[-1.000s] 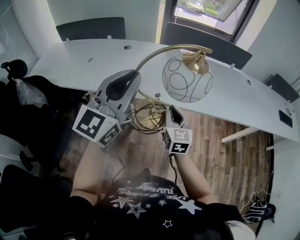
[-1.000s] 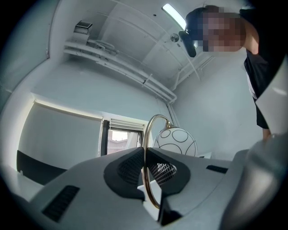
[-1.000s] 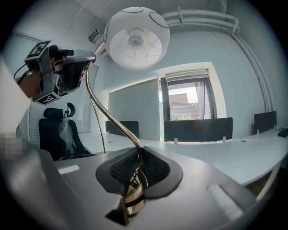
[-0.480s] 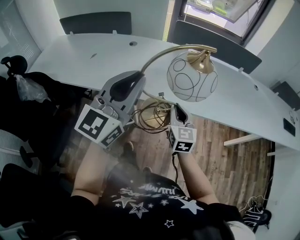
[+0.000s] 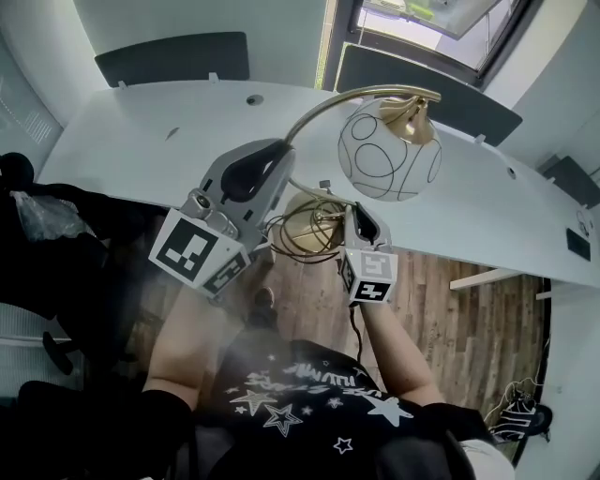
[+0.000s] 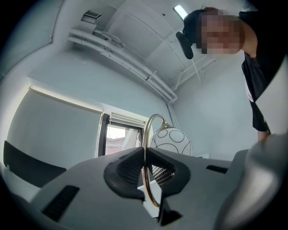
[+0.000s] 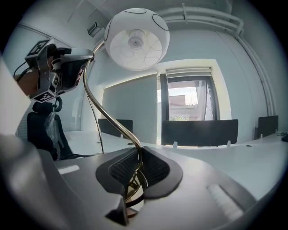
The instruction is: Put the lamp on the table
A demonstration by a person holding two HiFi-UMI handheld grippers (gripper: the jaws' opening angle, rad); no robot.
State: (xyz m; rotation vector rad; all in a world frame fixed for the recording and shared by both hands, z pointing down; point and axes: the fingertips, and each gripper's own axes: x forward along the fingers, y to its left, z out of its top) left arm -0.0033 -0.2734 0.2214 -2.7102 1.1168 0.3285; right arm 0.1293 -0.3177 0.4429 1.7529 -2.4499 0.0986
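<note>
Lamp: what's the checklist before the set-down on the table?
1. Left claw clamped on lamp arm: ok.
2. Right claw clamped lower on the arm: ok.
3. Globe shade clear of the table: ok.
4. Base over the tabletop: not ok, it hangs at the near edge, mostly above floor.
5. Cord coiled at the base: ok; plug end cannot tell.

Dark chairs (image 5: 173, 58) and a window (image 5: 422, 17) stand beyond the white table (image 5: 141, 141).
</note>
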